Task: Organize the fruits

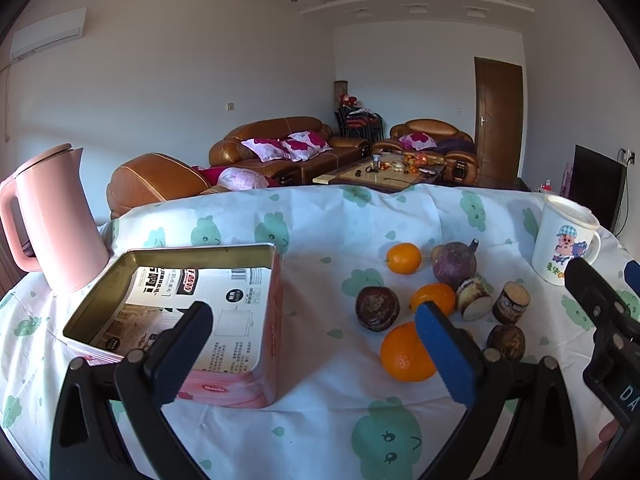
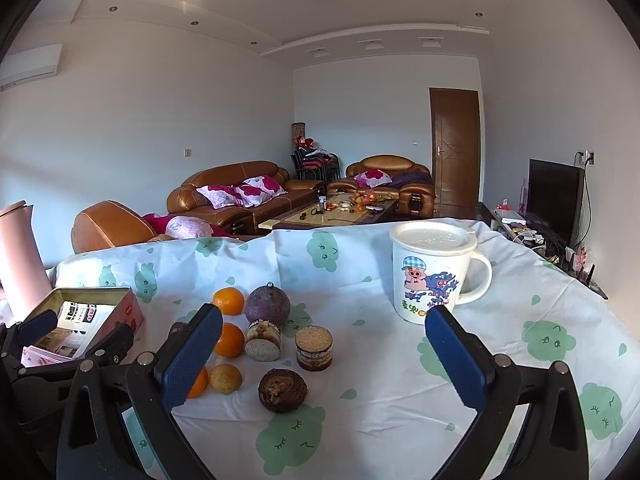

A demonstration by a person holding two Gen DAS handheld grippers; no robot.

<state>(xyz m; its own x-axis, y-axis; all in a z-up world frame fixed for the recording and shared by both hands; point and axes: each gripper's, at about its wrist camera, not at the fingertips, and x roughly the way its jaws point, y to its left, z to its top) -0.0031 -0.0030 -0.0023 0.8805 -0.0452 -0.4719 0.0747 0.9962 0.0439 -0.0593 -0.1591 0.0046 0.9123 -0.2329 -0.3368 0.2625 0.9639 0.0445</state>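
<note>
Three oranges lie on the tablecloth: a far one (image 1: 403,258) (image 2: 228,301), a middle one (image 1: 433,298) (image 2: 229,340) and a near one (image 1: 406,354) (image 2: 198,382). A purple passion fruit (image 1: 454,266) (image 2: 267,305) and several dark brown cut fruits (image 1: 377,308) (image 2: 283,390) lie among them. An open pink tin box (image 1: 224,316) (image 2: 120,308) with a printed leaflet inside stands on the left. My left gripper (image 1: 316,348) is open and empty, above the cloth between box and fruits. My right gripper (image 2: 320,354) is open and empty, just above the fruits.
A pink kettle (image 1: 56,216) (image 2: 18,256) stands at the far left. A white lidded cartoon mug (image 1: 566,240) (image 2: 434,272) stands at the right. The table (image 1: 320,420) has a white cloth with green prints. Sofas and a coffee table lie beyond.
</note>
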